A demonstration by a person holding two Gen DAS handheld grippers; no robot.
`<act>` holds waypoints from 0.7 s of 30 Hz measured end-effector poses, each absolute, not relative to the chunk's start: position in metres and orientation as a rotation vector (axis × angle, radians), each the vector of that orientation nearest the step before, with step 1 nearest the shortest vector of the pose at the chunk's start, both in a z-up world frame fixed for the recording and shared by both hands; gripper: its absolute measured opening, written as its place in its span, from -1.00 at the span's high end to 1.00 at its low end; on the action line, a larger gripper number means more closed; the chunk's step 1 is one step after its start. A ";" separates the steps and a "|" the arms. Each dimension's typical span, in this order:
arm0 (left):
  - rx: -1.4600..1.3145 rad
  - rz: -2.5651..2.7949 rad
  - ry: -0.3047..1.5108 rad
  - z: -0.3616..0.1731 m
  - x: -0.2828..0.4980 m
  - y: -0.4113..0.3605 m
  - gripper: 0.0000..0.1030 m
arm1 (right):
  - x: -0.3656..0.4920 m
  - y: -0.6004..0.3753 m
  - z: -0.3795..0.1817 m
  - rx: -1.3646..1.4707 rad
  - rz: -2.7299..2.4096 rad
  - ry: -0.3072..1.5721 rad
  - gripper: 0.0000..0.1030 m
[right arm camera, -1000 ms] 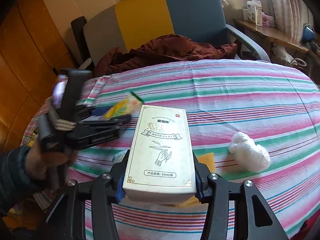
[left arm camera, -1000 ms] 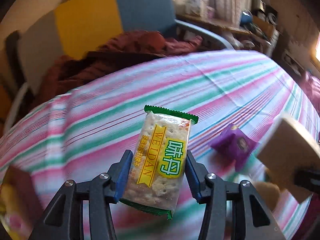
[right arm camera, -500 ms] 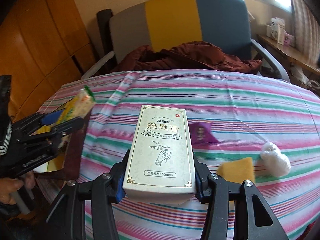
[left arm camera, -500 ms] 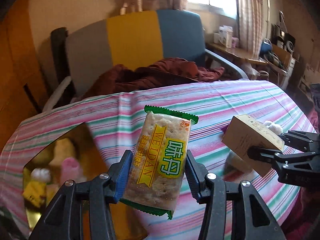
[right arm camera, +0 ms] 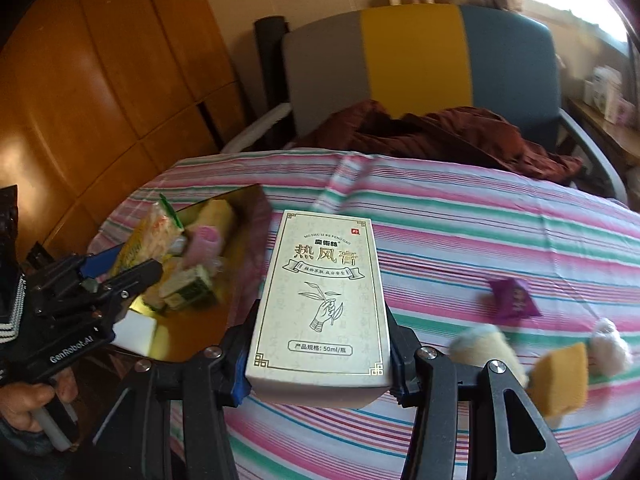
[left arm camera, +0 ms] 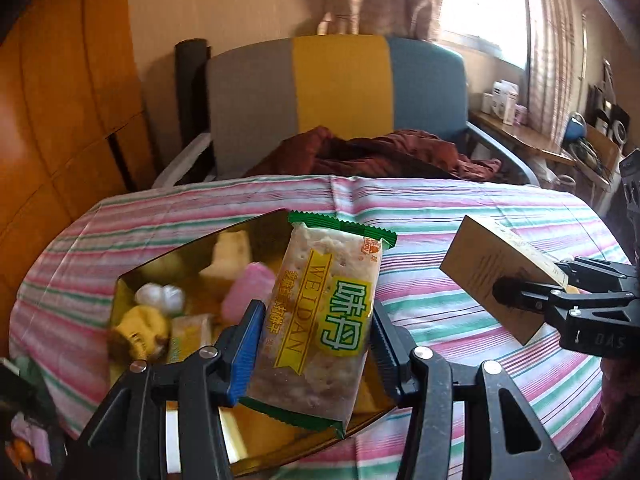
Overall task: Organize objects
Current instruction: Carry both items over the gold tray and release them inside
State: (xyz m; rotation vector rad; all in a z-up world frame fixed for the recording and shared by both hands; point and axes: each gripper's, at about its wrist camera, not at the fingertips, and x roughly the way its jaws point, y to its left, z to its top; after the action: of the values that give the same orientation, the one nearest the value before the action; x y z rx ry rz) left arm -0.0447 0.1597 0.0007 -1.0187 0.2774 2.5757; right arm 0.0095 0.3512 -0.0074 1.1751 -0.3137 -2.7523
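Observation:
My left gripper (left arm camera: 316, 344) is shut on a cracker packet (left arm camera: 324, 320) with a green and yellow label, held over the gold tray (left arm camera: 132, 276) on the striped table. It also shows in the right wrist view (right arm camera: 120, 268). My right gripper (right arm camera: 320, 356) is shut on a white carton (right arm camera: 324, 296) with a hand drawing, held above the table just right of the gold tray (right arm camera: 188, 332). The carton also shows in the left wrist view (left arm camera: 496, 276). The tray holds several small items, among them a pink piece (left arm camera: 248, 292) and white balls (left arm camera: 160, 298).
On the striped cloth (right arm camera: 460, 224) at the right lie a purple sachet (right arm camera: 514, 298), a yellow sponge (right arm camera: 560, 376), a white wad (right arm camera: 608, 344) and a pale lump (right arm camera: 484, 348). A chair (right arm camera: 416, 60) with a red garment (right arm camera: 440, 132) stands behind the table.
Both grippers have swung left with their loads. The gold tray has come into view under the cracker packet, and the carton now hangs beside the tray.

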 end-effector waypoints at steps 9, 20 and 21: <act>-1.060 2.622 0.191 -0.007 -0.041 0.114 0.00 | 0.000 0.292 -0.001 1.159 -2.690 -0.221 -0.01; -1.129 2.689 -0.027 -0.014 -0.033 0.037 0.00 | -0.022 0.249 -0.011 1.192 -2.654 -0.128 -0.01; -1.131 2.700 -0.041 -0.014 -0.032 0.031 0.00 | -0.026 0.246 -0.011 1.196 -2.651 -0.123 -0.01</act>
State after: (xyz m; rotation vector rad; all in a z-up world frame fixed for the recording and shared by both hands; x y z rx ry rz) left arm -0.0324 0.0310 -0.0143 -1.1312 -0.0415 2.7003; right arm -0.0265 0.2464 -0.0115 1.1960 -0.1225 -2.6511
